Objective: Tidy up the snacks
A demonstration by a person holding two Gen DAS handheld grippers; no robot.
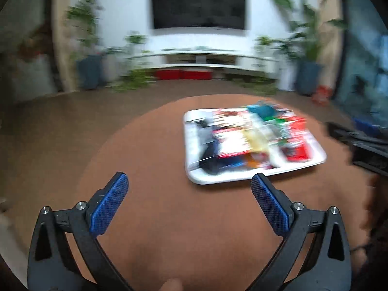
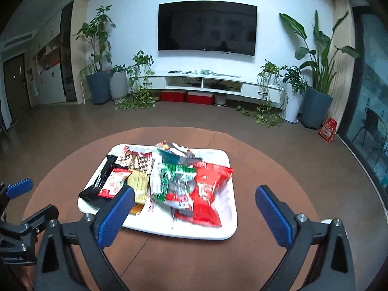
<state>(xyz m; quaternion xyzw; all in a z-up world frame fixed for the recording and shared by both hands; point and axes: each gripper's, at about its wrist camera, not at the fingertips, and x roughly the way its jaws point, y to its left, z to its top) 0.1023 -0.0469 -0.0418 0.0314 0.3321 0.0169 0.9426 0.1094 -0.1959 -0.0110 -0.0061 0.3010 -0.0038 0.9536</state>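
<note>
A white tray [image 2: 225, 232] lies on the round brown table [image 2: 266, 160], piled with several snack packets: a large red bag [image 2: 208, 194], a green and white packet [image 2: 174, 177], a black bar [image 2: 101, 181] and a yellow packet [image 2: 139, 184]. My right gripper [image 2: 195, 192] hangs open above the tray's near edge, nothing between its blue pads. In the left wrist view the same tray [image 1: 312, 150] is blurred and lies ahead to the right. My left gripper [image 1: 189, 179] stands wide open over bare table, empty. It also shows at the left edge of the right wrist view [image 2: 19, 189].
The table edge curves around the tray, with brown floor beyond. A white TV console [image 2: 208, 82], red boxes [image 2: 186, 97] and potted plants [image 2: 99, 82] line the far wall. A dark object [image 1: 363, 143] sits off the table's right side.
</note>
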